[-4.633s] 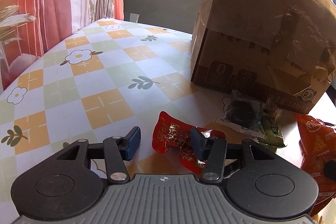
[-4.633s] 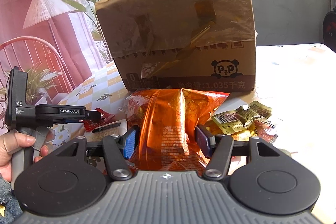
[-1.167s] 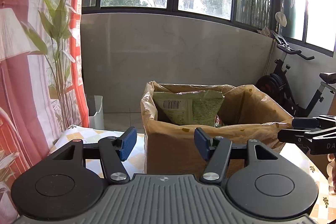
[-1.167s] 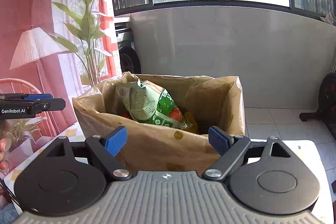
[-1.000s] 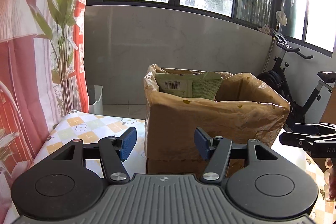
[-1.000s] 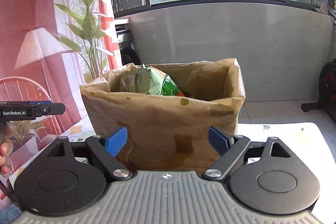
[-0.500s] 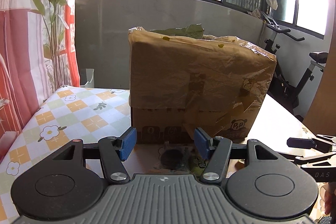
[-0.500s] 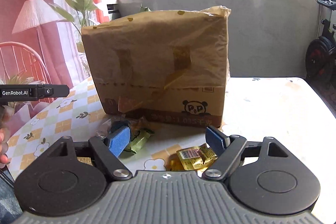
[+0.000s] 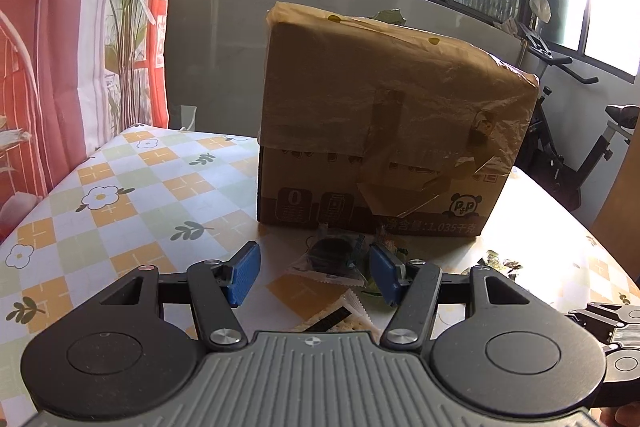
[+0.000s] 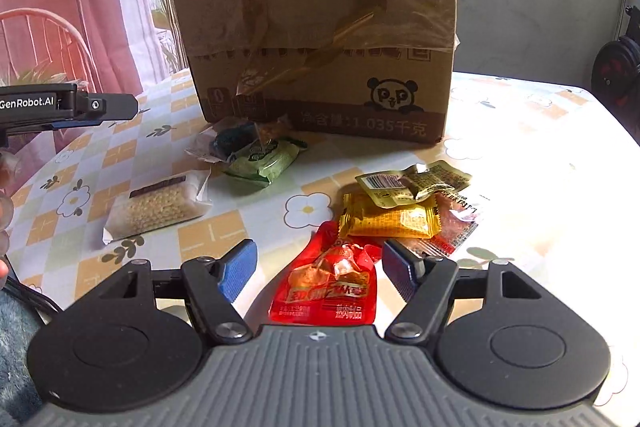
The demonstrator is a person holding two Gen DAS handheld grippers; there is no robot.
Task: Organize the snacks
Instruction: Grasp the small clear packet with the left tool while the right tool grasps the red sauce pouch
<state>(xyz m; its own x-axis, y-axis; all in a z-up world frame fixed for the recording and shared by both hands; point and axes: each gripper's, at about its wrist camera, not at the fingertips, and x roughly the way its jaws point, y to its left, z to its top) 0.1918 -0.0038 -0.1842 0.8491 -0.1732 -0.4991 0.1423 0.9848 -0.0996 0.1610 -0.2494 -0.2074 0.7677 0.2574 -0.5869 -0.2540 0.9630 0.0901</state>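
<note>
Both pairs of jaws stand spread apart and hold nothing: the right gripper [image 10: 318, 267] hangs over a red snack pouch [image 10: 326, 287] that lies flat on the table between its blue pads without touching them, and the left gripper [image 9: 314, 277] is held low over a clear packet with a dark round biscuit [image 9: 330, 257], which also lies loose between the pads. Just beyond the red pouch sits a yellow packet [image 10: 390, 217], overlapped at its far edge by a crumpled olive-gold wrapper [image 10: 416, 183], with a pale red packet [image 10: 458, 223] partly tucked under both. Further left, a green packet [image 10: 266, 159] leans against the dark biscuit packet, both close to the foot of the cardboard box [image 10: 320, 27]. A clear packet of pale yellow crackers [image 10: 154, 209] lies apart from them, nearer the table's left side. The box stands upright on the flower-patterned tablecloth [image 9: 132, 187], its front crossed with tape. Behind it are windows, a red curtain [image 9: 44, 67] and an exercise bike [image 9: 576, 147].
</note>
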